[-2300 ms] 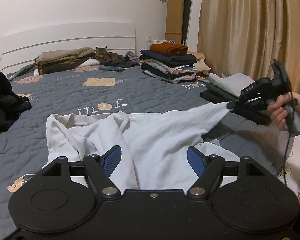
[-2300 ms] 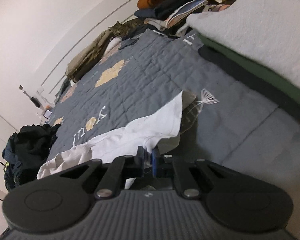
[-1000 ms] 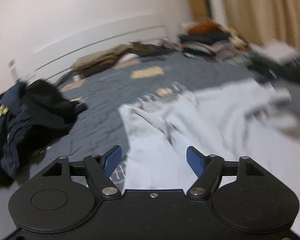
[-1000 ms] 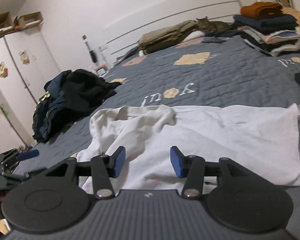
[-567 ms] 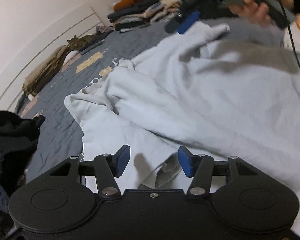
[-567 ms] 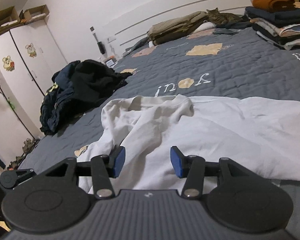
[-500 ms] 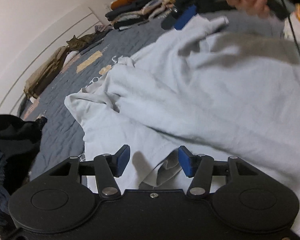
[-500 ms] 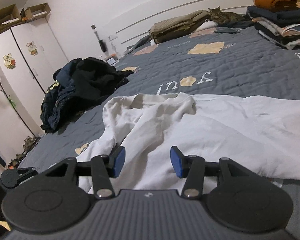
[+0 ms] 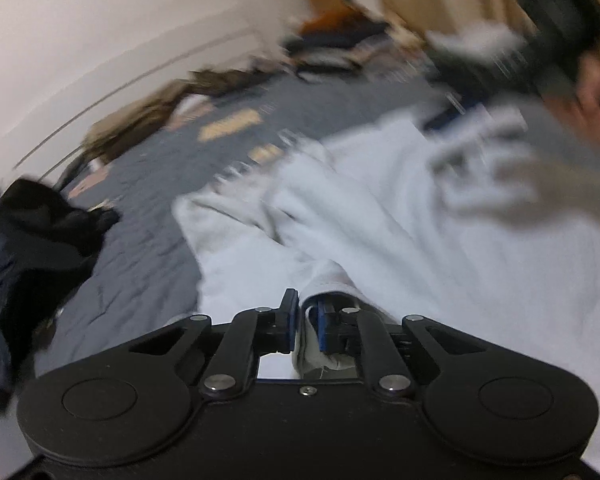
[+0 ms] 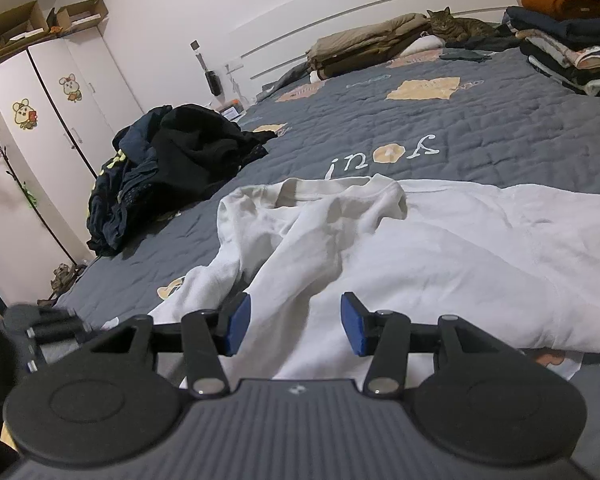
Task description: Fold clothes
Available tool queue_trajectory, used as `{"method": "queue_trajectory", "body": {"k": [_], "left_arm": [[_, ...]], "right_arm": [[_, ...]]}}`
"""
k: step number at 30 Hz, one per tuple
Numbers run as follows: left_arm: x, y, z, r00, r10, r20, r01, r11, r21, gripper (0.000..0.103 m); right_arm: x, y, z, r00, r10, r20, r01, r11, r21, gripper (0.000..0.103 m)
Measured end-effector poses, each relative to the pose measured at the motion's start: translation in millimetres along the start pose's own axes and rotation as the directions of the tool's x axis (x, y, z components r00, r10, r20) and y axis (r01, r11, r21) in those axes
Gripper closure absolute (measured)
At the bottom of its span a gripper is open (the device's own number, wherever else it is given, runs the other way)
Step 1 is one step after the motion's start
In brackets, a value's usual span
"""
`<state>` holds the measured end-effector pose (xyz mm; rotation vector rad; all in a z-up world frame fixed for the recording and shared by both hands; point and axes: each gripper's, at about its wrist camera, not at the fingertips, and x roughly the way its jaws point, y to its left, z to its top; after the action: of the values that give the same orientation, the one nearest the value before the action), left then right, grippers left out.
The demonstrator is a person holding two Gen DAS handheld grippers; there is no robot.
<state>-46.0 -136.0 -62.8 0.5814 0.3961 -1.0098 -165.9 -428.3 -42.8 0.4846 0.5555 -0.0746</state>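
A white sweatshirt [image 10: 420, 248] lies spread and rumpled on the grey quilted bed [image 10: 440, 120], collar toward the headboard. My left gripper [image 9: 304, 320] is closing tight on a fold at the near edge of the sweatshirt [image 9: 380, 240], and its blue pads press the cloth. The left wrist view is blurred by motion. My right gripper [image 10: 295, 326] is open just above the sweatshirt's near part, with nothing pinched between its pads. The right gripper shows as a blurred shape [image 9: 452, 114] with a hand [image 9: 596, 96] at the upper right of the left wrist view.
A heap of dark clothes [image 10: 172, 160] lies on the bed's left side. Stacks of folded clothes [image 10: 572, 40] stand at the far right, and a cat [image 10: 456, 28] rests by beige bedding near the headboard. A white wardrobe [image 10: 60, 120] stands left of the bed.
My left gripper's jaws went from wide apart to pinched on a fold of the white sweatshirt, and its view swung and blurred. The right gripper stayed open and came slightly nearer the sweatshirt.
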Motion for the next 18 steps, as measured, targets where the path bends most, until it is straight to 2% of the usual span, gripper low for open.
{"method": "queue_trajectory", "body": {"k": [2, 5, 7, 10, 11, 13, 15, 18], "left_arm": [[-6.0, 23.1, 5.7, 0.998, 0.04, 0.04, -0.035, 0.991, -0.126, 0.093], [-12.7, 61.3, 9.3, 0.989, 0.127, 0.072, -0.097, 0.94, -0.327, 0.093], [-15.2, 86.5, 5.8, 0.98, 0.191, 0.064, -0.141, 0.878, -0.458, 0.093], [-14.2, 124.3, -8.3, 0.956, 0.292, -0.003, -0.228, 0.74, -0.633, 0.093], [-12.4, 134.5, -15.0, 0.944, 0.326, -0.048, -0.273, 0.694, -0.666, 0.092], [-9.0, 147.7, -25.6, 0.92, 0.368, -0.133, -0.355, 0.64, -0.682, 0.09], [-8.0, 158.1, -32.7, 0.897, 0.393, -0.202, -0.418, 0.605, -0.678, 0.087], [-20.4, 168.2, -35.0, 0.868, 0.432, -0.243, -0.472, 0.571, -0.672, 0.082]], "right_arm": [[0.2, 0.5, -0.2, 1.0, 0.002, 0.0, -0.002, 1.0, 0.002, 0.054], [1.1, 0.7, -0.1, 1.0, 0.007, -0.001, -0.007, 1.0, 0.011, 0.054], [2.6, 0.1, -0.5, 1.0, 0.009, -0.004, -0.009, 1.0, 0.018, 0.054], [5.0, -1.6, -1.7, 1.0, 0.006, -0.01, -0.006, 1.0, 0.026, 0.054], [5.7, -2.2, -2.1, 1.0, 0.005, -0.012, -0.005, 1.0, 0.028, 0.054], [6.8, -3.4, -2.7, 1.0, 0.004, -0.014, -0.003, 1.0, 0.031, 0.054], [7.8, -4.7, -3.0, 1.0, 0.002, -0.016, -0.001, 0.999, 0.035, 0.054], [8.1, -6.1, -3.1, 1.0, 0.004, -0.02, -0.004, 0.999, 0.037, 0.054]]}}
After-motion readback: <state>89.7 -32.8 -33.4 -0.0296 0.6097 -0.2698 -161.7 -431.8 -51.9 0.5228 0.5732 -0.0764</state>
